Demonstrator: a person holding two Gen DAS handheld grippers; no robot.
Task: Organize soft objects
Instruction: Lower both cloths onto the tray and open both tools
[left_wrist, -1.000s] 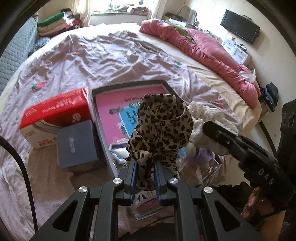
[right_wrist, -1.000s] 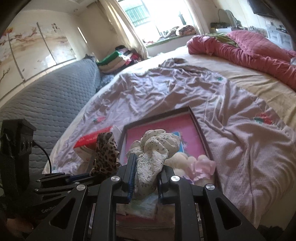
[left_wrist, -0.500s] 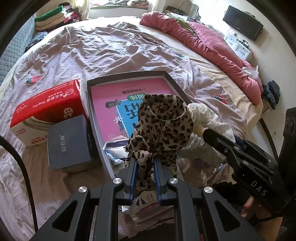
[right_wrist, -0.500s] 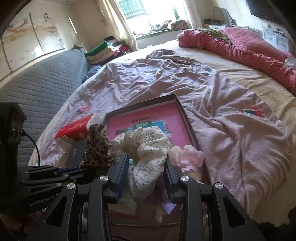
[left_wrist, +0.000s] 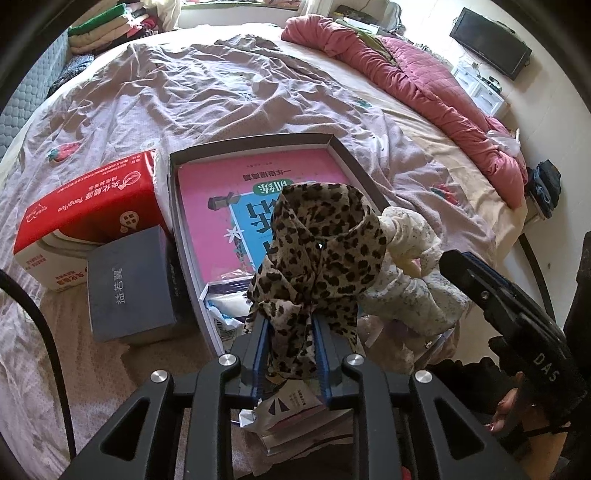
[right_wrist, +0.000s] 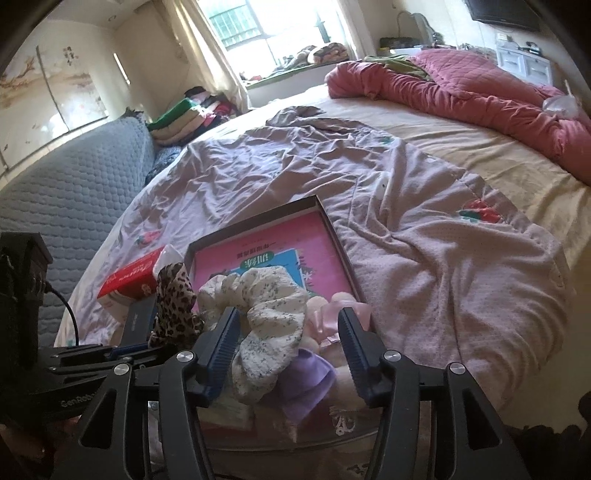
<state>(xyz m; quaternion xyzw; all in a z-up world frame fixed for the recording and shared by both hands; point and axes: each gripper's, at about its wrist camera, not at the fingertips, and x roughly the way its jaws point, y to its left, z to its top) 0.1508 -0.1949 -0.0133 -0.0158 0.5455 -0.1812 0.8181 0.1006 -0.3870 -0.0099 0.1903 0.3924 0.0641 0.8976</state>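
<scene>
Left tongs (left_wrist: 290, 341): opening, pads still pinching leopard scrunchie (left_wrist: 317, 254), held up at frame centre over box (left_wrist: 343, 147).
Right tongs (right_wrist: 284, 339): opening, jaws wide, pads clear of floral scrunchie (right_wrist: 266, 314) between them; it lies in the box at lower centre.
Pink book (right_wrist: 266, 254): flat in box.
Red carton (left_wrist: 88, 206): left of box, on bed (left_wrist: 221, 92).

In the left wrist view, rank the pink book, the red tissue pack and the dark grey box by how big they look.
1. pink book, partly hidden by the leopard cloth.
2. red tissue pack.
3. dark grey box; nearer the camera, so the last two are unsure.
</scene>
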